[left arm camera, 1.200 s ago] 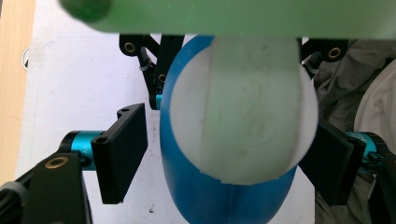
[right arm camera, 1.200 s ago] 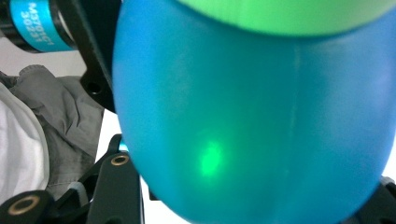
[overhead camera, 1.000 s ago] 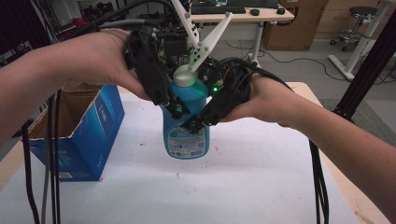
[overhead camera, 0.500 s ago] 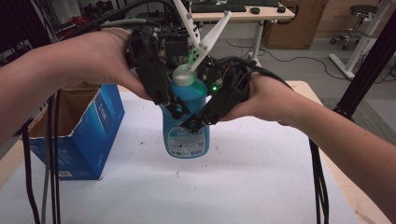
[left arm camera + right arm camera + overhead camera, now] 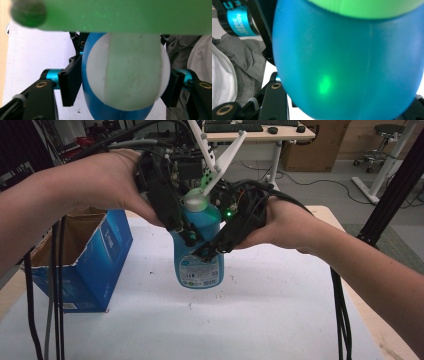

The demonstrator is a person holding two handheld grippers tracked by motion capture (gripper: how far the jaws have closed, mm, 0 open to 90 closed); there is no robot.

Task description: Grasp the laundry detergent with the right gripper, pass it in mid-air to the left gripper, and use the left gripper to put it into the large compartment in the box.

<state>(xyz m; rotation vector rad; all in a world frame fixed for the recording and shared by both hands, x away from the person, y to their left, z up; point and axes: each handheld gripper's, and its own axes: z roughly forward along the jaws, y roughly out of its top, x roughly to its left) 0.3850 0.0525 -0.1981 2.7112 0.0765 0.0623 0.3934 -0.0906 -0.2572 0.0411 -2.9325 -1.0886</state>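
My right gripper [image 5: 212, 249] is clamped on the body of the blue bottle [image 5: 199, 257], which stands upright at table centre. My left gripper [image 5: 184, 231] comes in from 10 o'clock, jaws either side of the bottle's shoulder below the pale cap [image 5: 130, 75]; they've just been closing, left pad touching, right pad's contact unclear. Open blue box [image 5: 85, 265] sits at 9 o'clock on the white table [image 5: 280, 320].

The high view looks forward and down on the counter [image 5: 280, 320] from the person's side. Each tongs camera sits very close against the blue bottle [image 5: 199, 251], the left one facing its white cap [image 5: 127, 75] from above, the right one its side. All three views share that bottle.
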